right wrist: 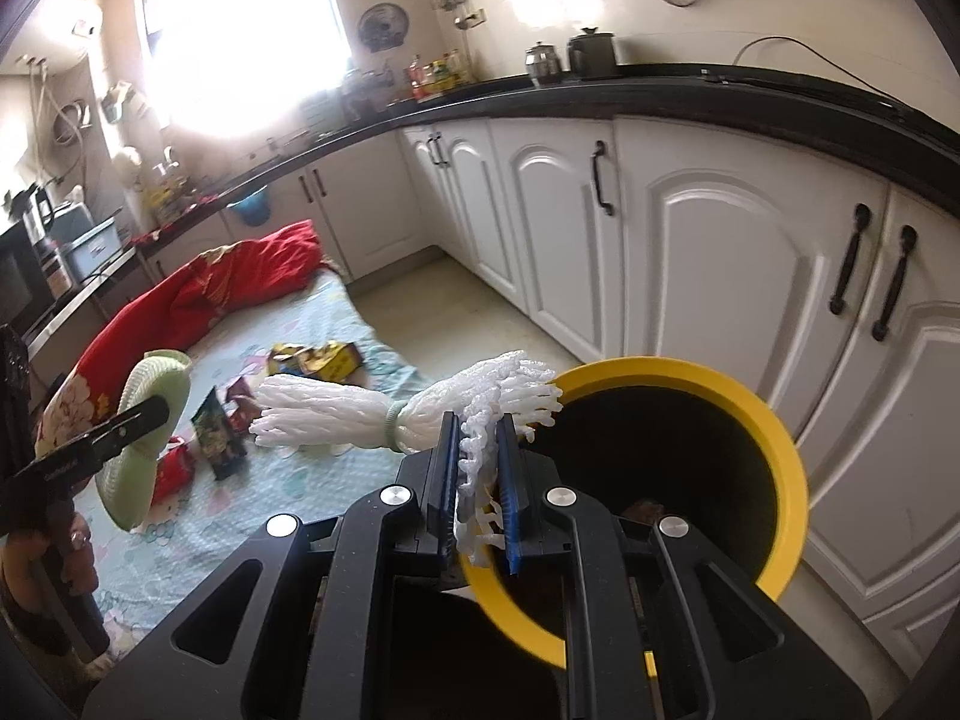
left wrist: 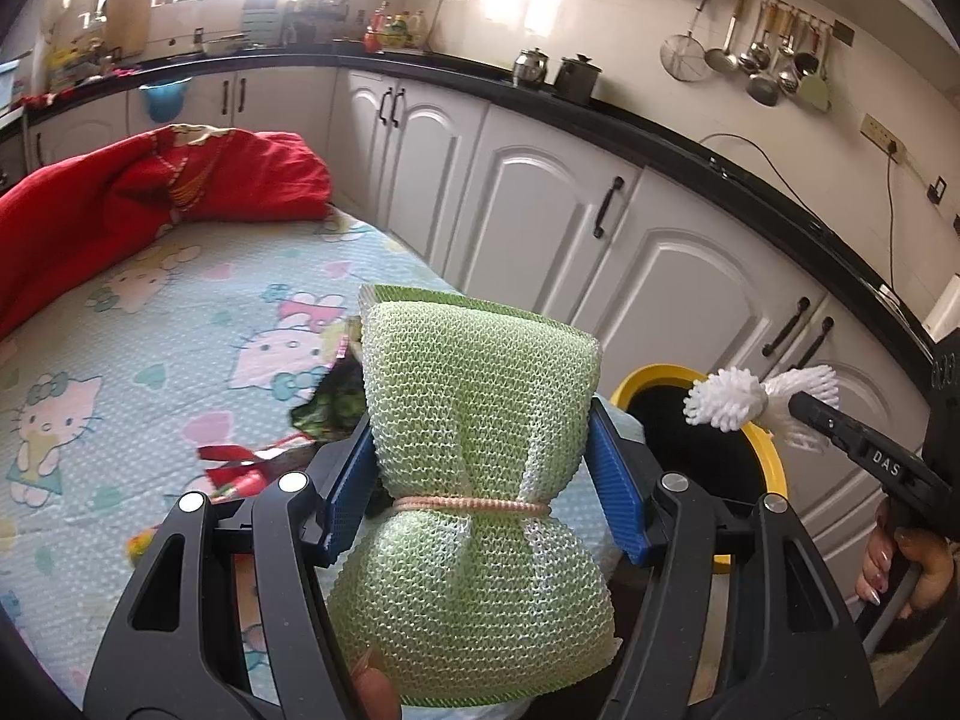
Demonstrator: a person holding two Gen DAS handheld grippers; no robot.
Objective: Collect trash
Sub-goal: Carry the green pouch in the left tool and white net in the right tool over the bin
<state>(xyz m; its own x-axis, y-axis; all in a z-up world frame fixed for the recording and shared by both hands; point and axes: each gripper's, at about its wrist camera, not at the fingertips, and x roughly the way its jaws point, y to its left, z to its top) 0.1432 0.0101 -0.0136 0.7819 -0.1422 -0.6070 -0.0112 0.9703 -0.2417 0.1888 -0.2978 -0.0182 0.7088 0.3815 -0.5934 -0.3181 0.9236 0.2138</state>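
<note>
Left wrist view: left gripper clamps a green mesh bundle; right gripper pinches white foam netting beside the yellow-rimmed bin — both apparently poised for dropping in.

Strong daylight pours in from the window far beyond each hand-held gripper, and it blows out to pure white, spilling a hazy glare over the wall and the far counter around it. The white cabinet doors are evenly lit, with bright reflections on the tiled wall above. The right wrist view is slightly soft with motion blur. Both fisheye views bend the counter edge into a curve, and their corners fall off to black.
</note>
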